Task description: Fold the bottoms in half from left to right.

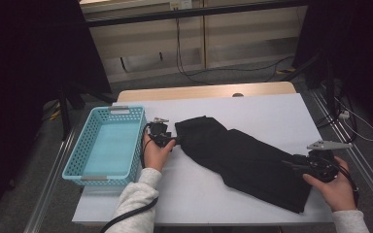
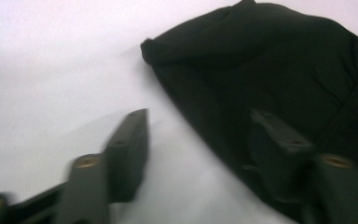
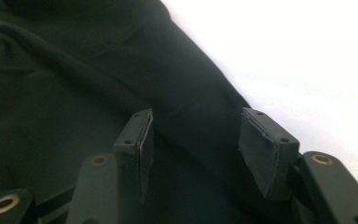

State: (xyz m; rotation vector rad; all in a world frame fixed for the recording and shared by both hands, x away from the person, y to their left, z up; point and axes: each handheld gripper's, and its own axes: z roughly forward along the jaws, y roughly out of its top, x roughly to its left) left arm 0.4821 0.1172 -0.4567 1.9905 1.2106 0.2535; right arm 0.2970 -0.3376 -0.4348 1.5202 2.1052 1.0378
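A black garment point(image 1: 245, 158) lies folded in a long strip across the white table cover point(image 1: 262, 104), running from centre to front right. My left gripper point(image 1: 175, 140) is at its left end, open, with one jaw over the white surface and the other over the black cloth point(image 2: 270, 70). My right gripper point(image 1: 291, 165) is at the garment's right end, open, and its jaws straddle a fold of the cloth point(image 3: 74, 93) just above it. The left gripper view is blurred.
A light blue plastic basket point(image 1: 108, 145) stands empty at the table's left edge, close to my left hand. Wood of the table point(image 1: 209, 90) shows at the far edge. Cables point(image 1: 349, 121) and dark stands lie on the floor beyond and to the right.
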